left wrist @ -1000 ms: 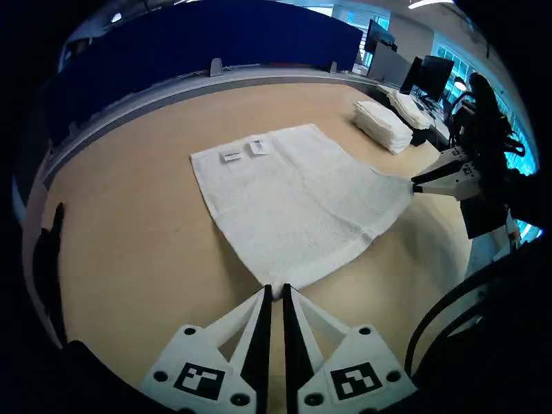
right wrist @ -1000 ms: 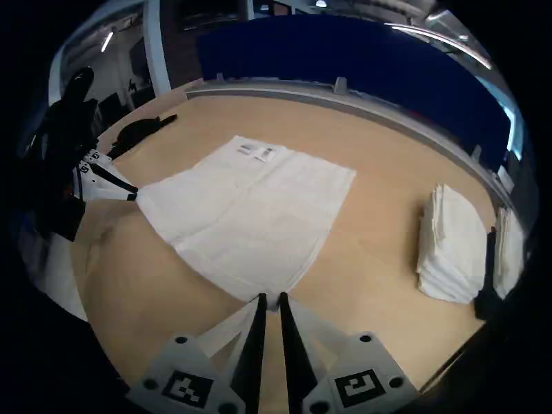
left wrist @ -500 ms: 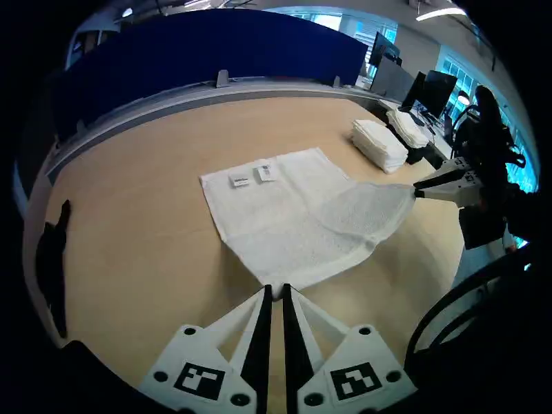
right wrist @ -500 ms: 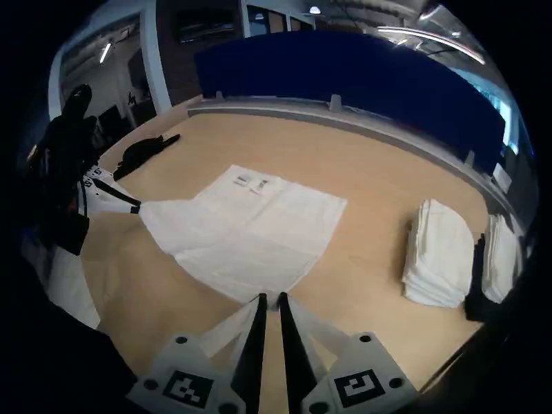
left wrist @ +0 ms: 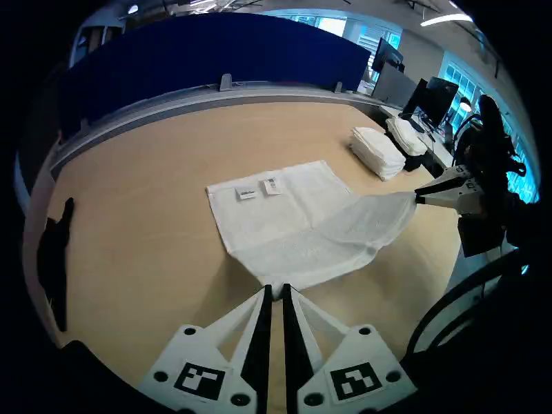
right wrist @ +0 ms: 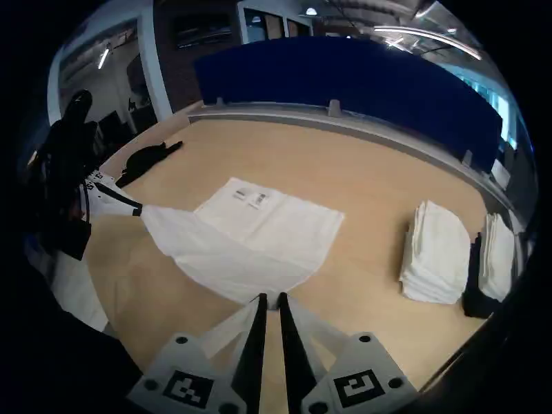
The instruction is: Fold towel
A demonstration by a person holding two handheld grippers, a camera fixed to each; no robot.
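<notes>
Over the near part of the light wooden tabletop (left wrist: 138,207), the left tongs (left wrist: 276,288) and the right tongs (right wrist: 270,297) each have their fingers pressed together on one near corner of the white terry towel (left wrist: 303,221), with the cloth pinched at the very tips. The two tongs stand well apart, and the towel's near edge stretches between them. The near half of the towel hangs lifted off the wood in a shallow sagging arc. Its far half lies flat, with two small label tags (left wrist: 259,190) close to its far edge. Bare wood lies open on both sides of the towel and beyond it, up to the curved far edge of the tabletop. There a grey rail and a dark blue partition screen (left wrist: 207,48) close it off. A flat black object (left wrist: 55,255) lies by the left edge of the tabletop, well apart from the towel. Two stacks of folded white towels (right wrist: 435,252) sit toward the right edge, also well clear of it. A second ago the whole towel lay spread flat with only its corners gripped. Now the near edge is raised and sits closer to the tags, and the flat part is shorter.
</notes>
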